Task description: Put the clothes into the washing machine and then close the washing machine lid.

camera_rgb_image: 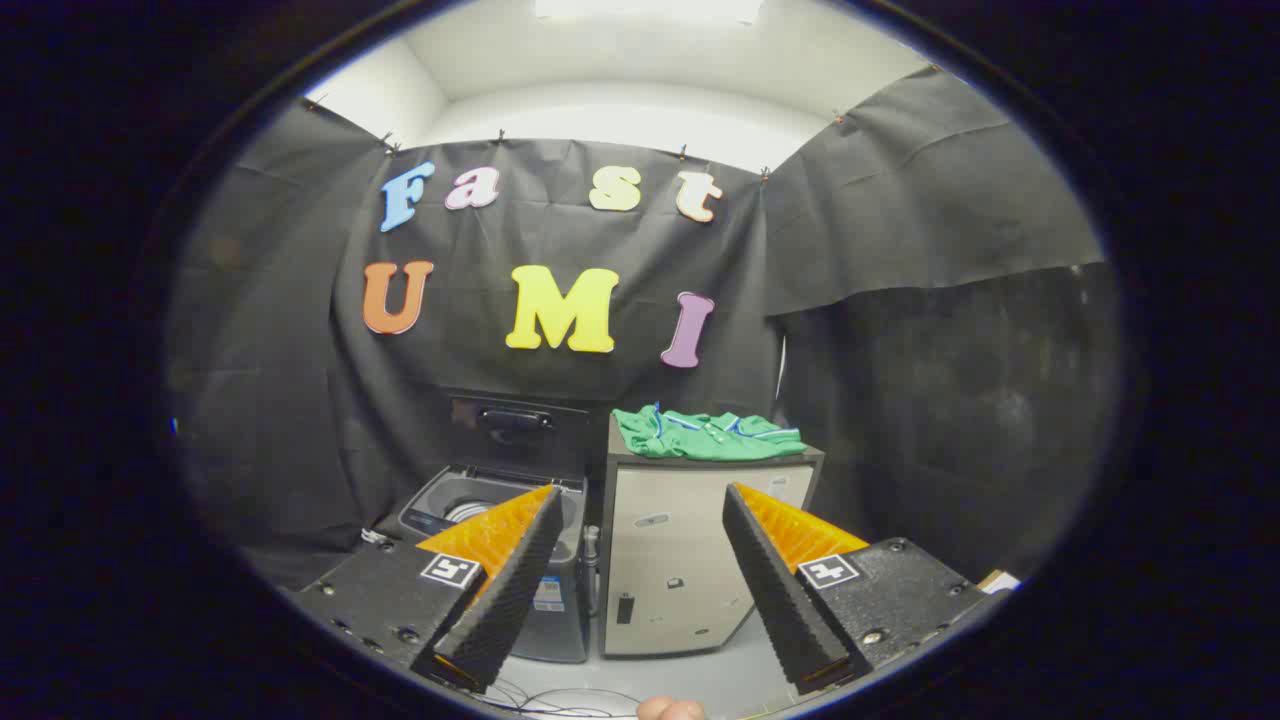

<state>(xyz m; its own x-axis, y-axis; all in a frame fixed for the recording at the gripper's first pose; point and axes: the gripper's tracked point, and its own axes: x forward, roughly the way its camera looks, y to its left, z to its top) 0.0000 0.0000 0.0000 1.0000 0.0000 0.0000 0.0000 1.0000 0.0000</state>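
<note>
A folded green garment [706, 434] with blue and white trim lies on top of a pale cabinet [690, 560], well beyond my fingers. To the cabinet's left stands a grey top-loading washing machine [480, 505] with its dark lid [517, 432] raised upright against the wall; part of its drum shows behind my left finger. My gripper [640, 495] is open, with nothing between its fingers. The cabinet front lies in the gap between them.
Black cloth walls close in the booth behind and on both sides. Cables [560, 697] run over the pale floor in front of the machine. A bit of a hand [670, 709] shows below the fingers.
</note>
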